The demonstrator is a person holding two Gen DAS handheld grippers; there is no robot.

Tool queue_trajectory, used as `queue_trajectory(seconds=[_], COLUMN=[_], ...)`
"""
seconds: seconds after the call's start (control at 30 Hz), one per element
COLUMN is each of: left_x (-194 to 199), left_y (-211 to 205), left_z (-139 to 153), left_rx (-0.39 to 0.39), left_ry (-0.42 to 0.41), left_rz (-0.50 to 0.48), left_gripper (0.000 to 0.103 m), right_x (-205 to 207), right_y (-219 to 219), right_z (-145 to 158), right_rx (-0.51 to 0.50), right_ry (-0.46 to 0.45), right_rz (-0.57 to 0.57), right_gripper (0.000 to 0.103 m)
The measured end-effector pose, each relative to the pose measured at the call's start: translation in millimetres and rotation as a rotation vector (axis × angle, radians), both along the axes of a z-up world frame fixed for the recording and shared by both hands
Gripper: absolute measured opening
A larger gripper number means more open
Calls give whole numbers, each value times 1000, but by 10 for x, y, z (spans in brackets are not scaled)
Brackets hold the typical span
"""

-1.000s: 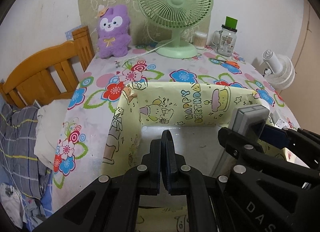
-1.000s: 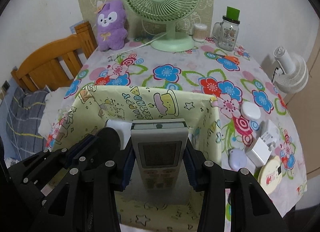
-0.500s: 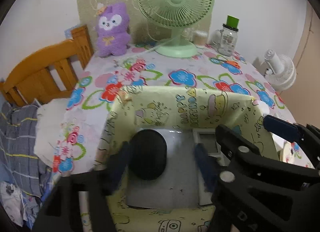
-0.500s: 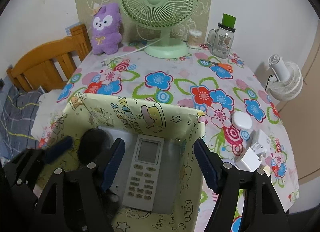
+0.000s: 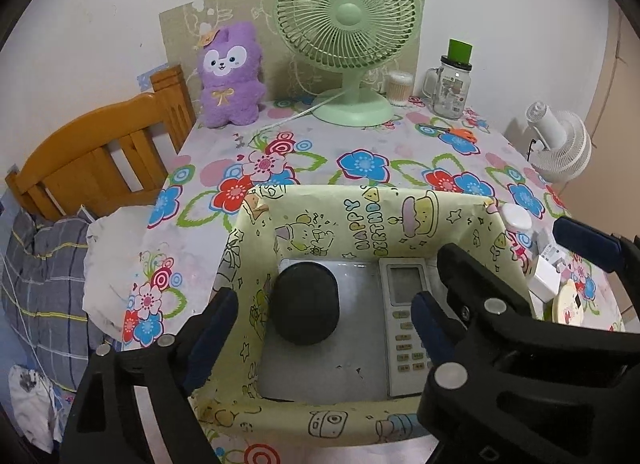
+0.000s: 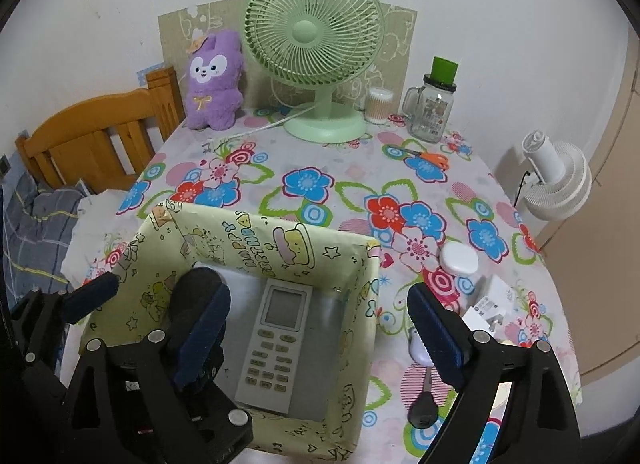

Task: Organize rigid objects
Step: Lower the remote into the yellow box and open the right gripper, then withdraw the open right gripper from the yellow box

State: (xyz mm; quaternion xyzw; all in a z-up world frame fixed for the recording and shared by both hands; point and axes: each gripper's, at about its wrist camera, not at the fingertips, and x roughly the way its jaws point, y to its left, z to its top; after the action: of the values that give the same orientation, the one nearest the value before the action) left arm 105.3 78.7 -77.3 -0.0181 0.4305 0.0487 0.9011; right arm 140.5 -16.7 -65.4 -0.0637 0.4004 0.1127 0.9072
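A yellow birthday-paper box (image 5: 362,226) (image 6: 256,242) stands on the flowered table. On its grey floor lie a black oval object (image 5: 306,302) (image 6: 194,290) at the left and a white remote control (image 5: 404,318) (image 6: 276,340) at the right. My left gripper (image 5: 322,328) hovers over the black object, jaws opening, with nothing pressed between the pads. My right gripper (image 6: 320,338) hangs above the remote and the box's right wall, jaws also opening, and grips nothing. In each wrist view the other gripper's blue pad shows at the side.
At the back stand a green fan (image 6: 314,32), a purple plush (image 6: 214,80), a cotton-swab tub (image 6: 379,104) and a glass jar (image 6: 432,108). Orange scissors (image 6: 432,158), a white puck (image 6: 458,258), a charger (image 6: 486,310) and a key (image 6: 422,408) lie right of the box. A wooden headboard (image 5: 92,156) stands left.
Both grippers went from shut to wide open. The left let go of the black object and the right let go of the remote; both now lie flat in the box.
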Motion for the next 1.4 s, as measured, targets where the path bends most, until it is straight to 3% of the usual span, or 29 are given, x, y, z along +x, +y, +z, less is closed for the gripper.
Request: queue_trajectory(seconds=[0.6, 1.4], left_x=[-149, -340], left_y=[-152, -671], left_z=[153, 312], left_rx=[-20, -12], left_ry=[-43, -90], left_rz=[-14, -73], left_gripper=[96, 96], right_x=[-152, -410], right_y=[-186, -695], right_z=[118, 301], right_rx=[91, 53], right_ry=[-8, -78], right_rz=[35, -25], right_gripper=[92, 93])
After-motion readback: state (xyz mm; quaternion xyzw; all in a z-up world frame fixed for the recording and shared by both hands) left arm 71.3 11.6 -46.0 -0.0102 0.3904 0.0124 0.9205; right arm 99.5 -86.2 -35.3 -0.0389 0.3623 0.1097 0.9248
